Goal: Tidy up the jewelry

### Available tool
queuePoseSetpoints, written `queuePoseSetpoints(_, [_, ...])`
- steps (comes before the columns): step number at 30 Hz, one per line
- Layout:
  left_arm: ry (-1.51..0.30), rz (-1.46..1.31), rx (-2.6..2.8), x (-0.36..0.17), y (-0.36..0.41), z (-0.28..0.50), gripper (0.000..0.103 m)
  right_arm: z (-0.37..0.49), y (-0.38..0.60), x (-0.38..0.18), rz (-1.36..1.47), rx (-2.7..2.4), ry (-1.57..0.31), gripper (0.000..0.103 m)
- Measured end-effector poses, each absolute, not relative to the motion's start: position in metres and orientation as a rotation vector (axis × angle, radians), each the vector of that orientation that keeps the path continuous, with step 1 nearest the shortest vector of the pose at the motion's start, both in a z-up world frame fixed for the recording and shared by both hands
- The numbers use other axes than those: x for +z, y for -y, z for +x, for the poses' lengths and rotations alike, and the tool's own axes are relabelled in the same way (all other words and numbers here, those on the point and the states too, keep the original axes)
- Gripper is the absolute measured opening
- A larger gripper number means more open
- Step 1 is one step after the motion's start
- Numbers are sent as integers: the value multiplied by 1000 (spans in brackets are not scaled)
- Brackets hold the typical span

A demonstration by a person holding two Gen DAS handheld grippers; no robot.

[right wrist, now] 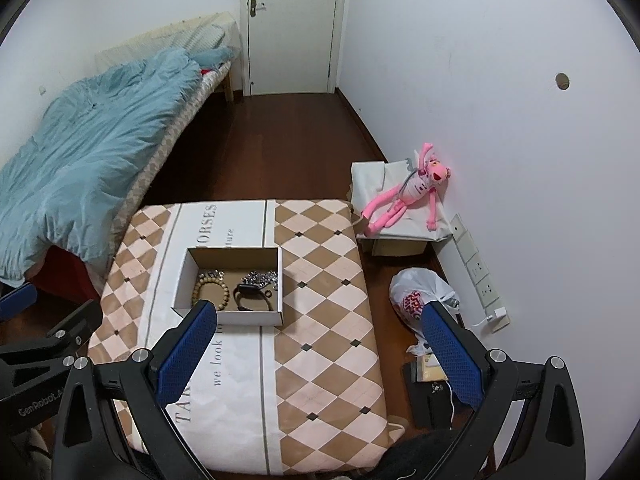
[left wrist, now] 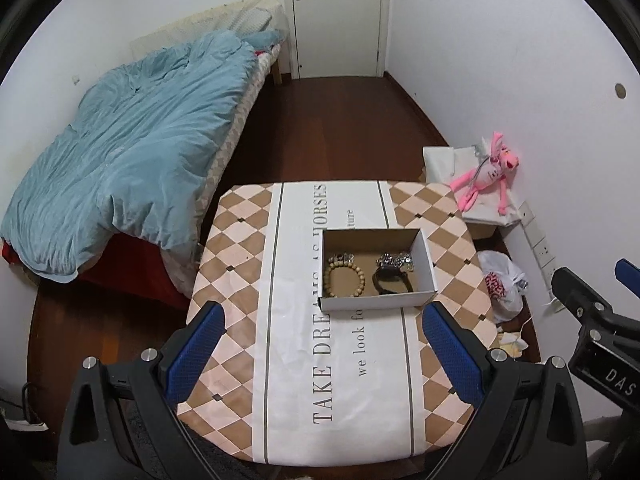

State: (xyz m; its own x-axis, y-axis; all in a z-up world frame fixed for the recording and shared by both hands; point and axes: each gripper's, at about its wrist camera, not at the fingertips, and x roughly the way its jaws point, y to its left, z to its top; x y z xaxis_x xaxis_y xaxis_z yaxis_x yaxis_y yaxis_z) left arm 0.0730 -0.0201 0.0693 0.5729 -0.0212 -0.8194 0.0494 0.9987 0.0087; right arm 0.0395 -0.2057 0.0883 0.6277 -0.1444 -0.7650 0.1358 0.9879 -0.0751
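An open cardboard box (left wrist: 430, 266) (right wrist: 280, 280) sits on the checked tablecloth of the table (left wrist: 240, 248) (right wrist: 328, 280). Inside lie a wooden bead bracelet (left wrist: 345, 280) (right wrist: 211, 290), a black watch (left wrist: 391, 282) (right wrist: 252, 298) and a silvery chain piece (left wrist: 395, 259) (right wrist: 262, 277). My left gripper (left wrist: 324, 328) hovers open just in front of the box, holding nothing. My right gripper (right wrist: 316, 330) is open too, above the table's right part, its left finger (right wrist: 188, 352) near the box's front wall. Each gripper shows at the edge of the other's view.
A bed with a blue duvet (left wrist: 132, 144) (right wrist: 80, 152) stands to the left. A pink plush toy (left wrist: 486, 172) (right wrist: 412, 190) lies on a covered box by the right wall, with a white plastic bag (left wrist: 502, 284) (right wrist: 416, 296) and a power strip on the floor. A door (left wrist: 336, 16) is at the back.
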Motion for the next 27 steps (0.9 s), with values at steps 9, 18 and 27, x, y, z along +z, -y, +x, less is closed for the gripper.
queuePoseSetpoints(9, [-979, 36, -30, 57, 18, 82, 101, 55, 207, 66, -8, -163, -925, 103])
queuePoseSetpoints(18, [-964, 40, -15, 56, 16, 85, 101, 59, 204, 61, -12, -153, -936, 103])
queuePoseSetpoints(27, [-957, 48, -14, 56, 17, 85, 101, 58, 202, 62, -10, -150, -937, 103])
